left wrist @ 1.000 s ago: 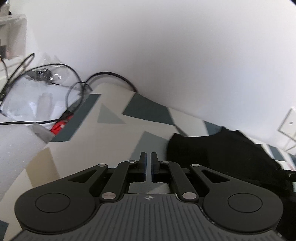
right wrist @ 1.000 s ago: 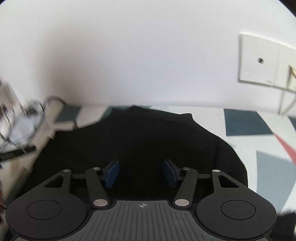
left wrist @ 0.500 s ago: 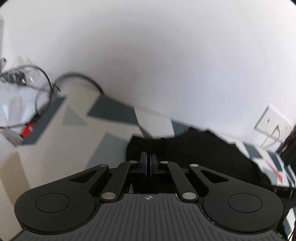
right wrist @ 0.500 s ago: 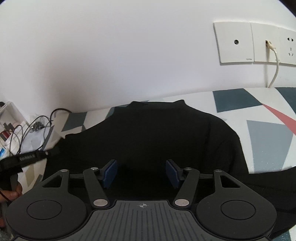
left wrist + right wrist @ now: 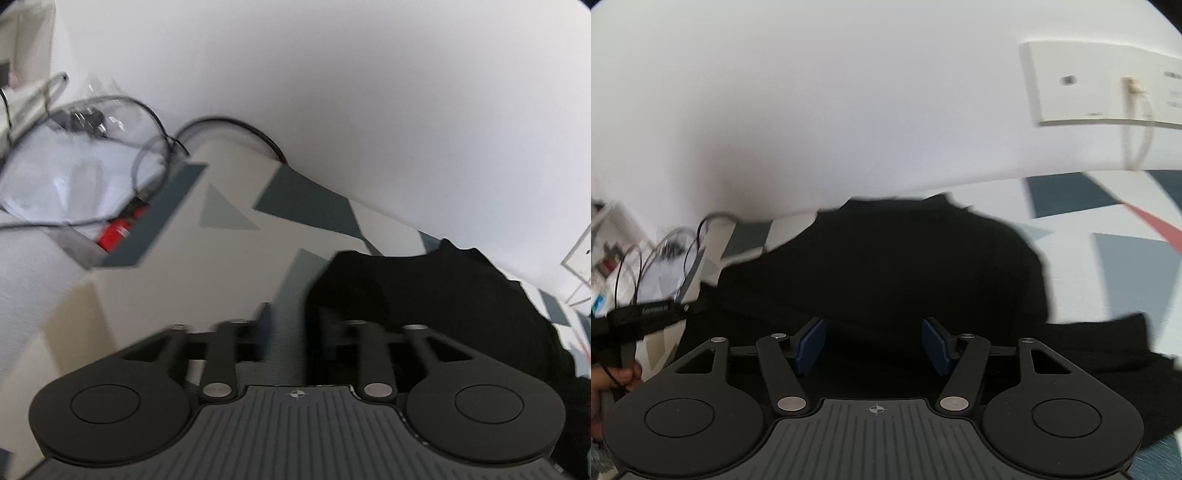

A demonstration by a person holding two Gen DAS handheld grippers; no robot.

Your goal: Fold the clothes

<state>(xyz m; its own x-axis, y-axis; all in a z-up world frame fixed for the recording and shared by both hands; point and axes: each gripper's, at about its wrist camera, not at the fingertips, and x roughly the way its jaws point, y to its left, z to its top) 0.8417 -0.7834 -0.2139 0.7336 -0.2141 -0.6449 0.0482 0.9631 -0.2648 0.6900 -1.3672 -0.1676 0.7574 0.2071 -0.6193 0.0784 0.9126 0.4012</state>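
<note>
Releasing fold edge: left gripper (image 5: 286,325) fingers opening, empty, beside black fabric garment (image 5: 886,266); right gripper (image 5: 873,345) fingers parted, empty; next needs a fresh hem grasp.

1 black garment (image 5: 886,266), 2 grippers (image 5: 286,325) (image 5: 873,345)

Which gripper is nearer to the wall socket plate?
Right. The right gripper hovers open over the black garment, with the plate close ahead; the left gripper sees it far off at its right edge.
</note>
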